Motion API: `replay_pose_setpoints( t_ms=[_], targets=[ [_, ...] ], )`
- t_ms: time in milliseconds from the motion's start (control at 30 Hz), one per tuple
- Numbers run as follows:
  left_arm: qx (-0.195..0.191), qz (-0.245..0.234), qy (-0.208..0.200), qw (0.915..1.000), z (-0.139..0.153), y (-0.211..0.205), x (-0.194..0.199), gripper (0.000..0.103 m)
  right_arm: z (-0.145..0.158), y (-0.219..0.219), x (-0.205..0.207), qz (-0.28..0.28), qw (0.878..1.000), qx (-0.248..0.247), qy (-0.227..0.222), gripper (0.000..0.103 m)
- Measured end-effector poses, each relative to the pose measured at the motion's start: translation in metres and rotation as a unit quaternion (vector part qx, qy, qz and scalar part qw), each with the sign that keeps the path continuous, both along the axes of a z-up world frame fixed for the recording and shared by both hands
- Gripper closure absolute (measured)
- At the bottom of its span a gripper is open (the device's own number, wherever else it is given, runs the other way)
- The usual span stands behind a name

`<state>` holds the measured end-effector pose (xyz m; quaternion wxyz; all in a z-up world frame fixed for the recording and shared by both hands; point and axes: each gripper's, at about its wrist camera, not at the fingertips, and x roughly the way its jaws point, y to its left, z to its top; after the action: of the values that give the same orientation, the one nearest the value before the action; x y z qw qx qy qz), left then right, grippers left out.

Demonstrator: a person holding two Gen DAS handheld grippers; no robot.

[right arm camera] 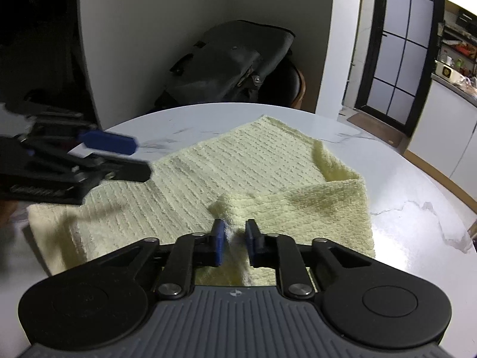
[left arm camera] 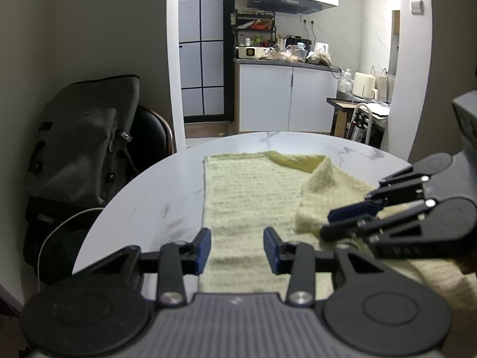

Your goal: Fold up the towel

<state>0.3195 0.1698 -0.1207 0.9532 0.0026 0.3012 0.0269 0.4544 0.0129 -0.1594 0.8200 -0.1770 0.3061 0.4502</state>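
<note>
Towel, pale yellow, ribbed, lies flat across the round marble table. Far-right corner is already flipped inward into a loose flap, so the fold looks partly started, not squared.

My right gripper is clamped on a bunched bit of the flap's edge, near the table's near rim; fabric sits pinched between the blue pads, jaws nearly closed. My left gripper is abt half open w/ nothing in it, hovering over the towel's near-left part, pads straddling cloth but not pressing.

Step in hand, as I read it: carry the gripped edge over to meet the opposite side. To do it well:
- lift just enough to clear the nap, else the layer below drags
- left needs to grab the matching near corner or pin the base before I pull, or the whole thing slides on slick marble
- grip is on a bunch, not a clean corner, so expect a skewed edge; re-grip if it twists

Dark bag on chair behind the table's far edge, well clear.
</note>
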Motion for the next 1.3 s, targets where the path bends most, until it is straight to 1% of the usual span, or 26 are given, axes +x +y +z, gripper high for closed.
replay_pose_setpoints(
  t_ms=[200, 433, 633, 867, 967, 1067, 1300],
  targets=[
    [-0.005, 0.008, 0.002, 1.0000, 0.000, -0.014, -0.018, 0.060, 0.010, -0.005, 0.004, -0.023, 1.000, 0.016, -0.001, 0.096],
    [-0.007, 0.009, -0.004, 0.9999, 0.002, -0.021, -0.032, 0.060, 0.019, -0.012, 0.010, -0.051, 0.998, 0.029, -0.010, 0.096],
    [-0.004, 0.001, 0.001, 1.0000, 0.001, -0.033, -0.040, 0.059, 0.026, -0.029, 0.023, -0.094, 0.994, 0.040, -0.023, 0.096],
    [-0.004, -0.007, 0.006, 0.9999, -0.002, -0.044, -0.045, 0.058, 0.029, -0.052, 0.045, -0.146, 0.988, 0.040, -0.037, 0.096],
    [-0.004, -0.007, 0.010, 0.9999, -0.004, -0.048, -0.045, 0.057, 0.030, -0.058, 0.050, -0.158, 0.986, 0.038, -0.042, 0.096],
    [-0.005, -0.009, 0.014, 0.9999, -0.006, -0.049, -0.045, 0.053, 0.029, -0.067, 0.056, -0.174, 0.983, 0.037, -0.046, 0.096],
    [-0.003, -0.008, 0.025, 0.9997, -0.011, -0.050, -0.050, 0.053, 0.024, -0.076, 0.065, -0.203, 0.977, 0.029, -0.058, 0.096]
  ],
)
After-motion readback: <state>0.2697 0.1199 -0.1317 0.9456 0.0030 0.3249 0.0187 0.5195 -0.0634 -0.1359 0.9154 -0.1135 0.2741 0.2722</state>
